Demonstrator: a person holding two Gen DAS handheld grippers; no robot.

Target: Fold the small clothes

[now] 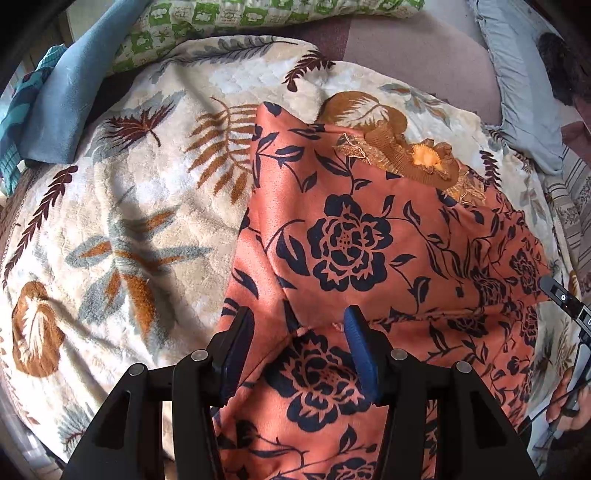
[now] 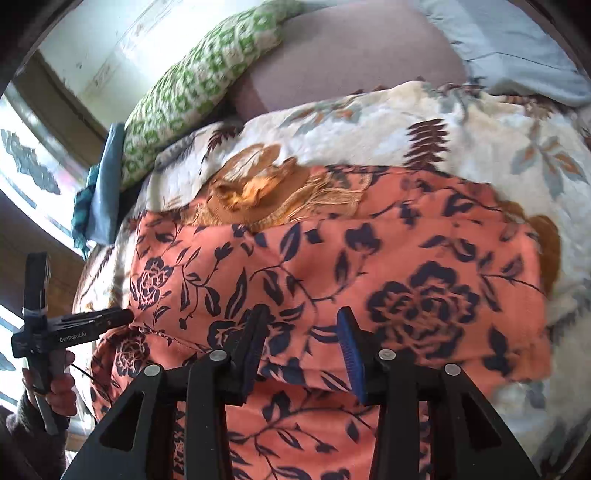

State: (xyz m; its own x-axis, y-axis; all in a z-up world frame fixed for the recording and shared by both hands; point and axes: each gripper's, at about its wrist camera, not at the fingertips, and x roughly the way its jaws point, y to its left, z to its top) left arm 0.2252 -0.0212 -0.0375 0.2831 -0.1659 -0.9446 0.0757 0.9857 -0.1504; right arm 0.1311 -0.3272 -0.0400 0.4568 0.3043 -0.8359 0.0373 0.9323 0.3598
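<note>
An orange garment with dark blue flowers [image 1: 354,243] lies partly folded on a cream leaf-print blanket [image 1: 122,206]. Its brown ruffled collar [image 1: 410,155] is at the far end. My left gripper [image 1: 297,328] is open, its blue pads over the garment's near left part. My right gripper [image 2: 301,328] is open above the garment [image 2: 369,266] near its front edge. The left gripper [image 2: 122,317] also shows in the right wrist view, at the garment's left edge. The right gripper's finger [image 1: 554,290] shows at the garment's right edge in the left wrist view.
A green-and-white patterned pillow [image 1: 229,18] and a folded blue cloth [image 1: 62,103] lie at the far left. A pale blue pillow [image 1: 517,81] is at the far right. A mauve sheet [image 2: 351,55] lies beyond the blanket. A window [image 2: 22,155] is at the left.
</note>
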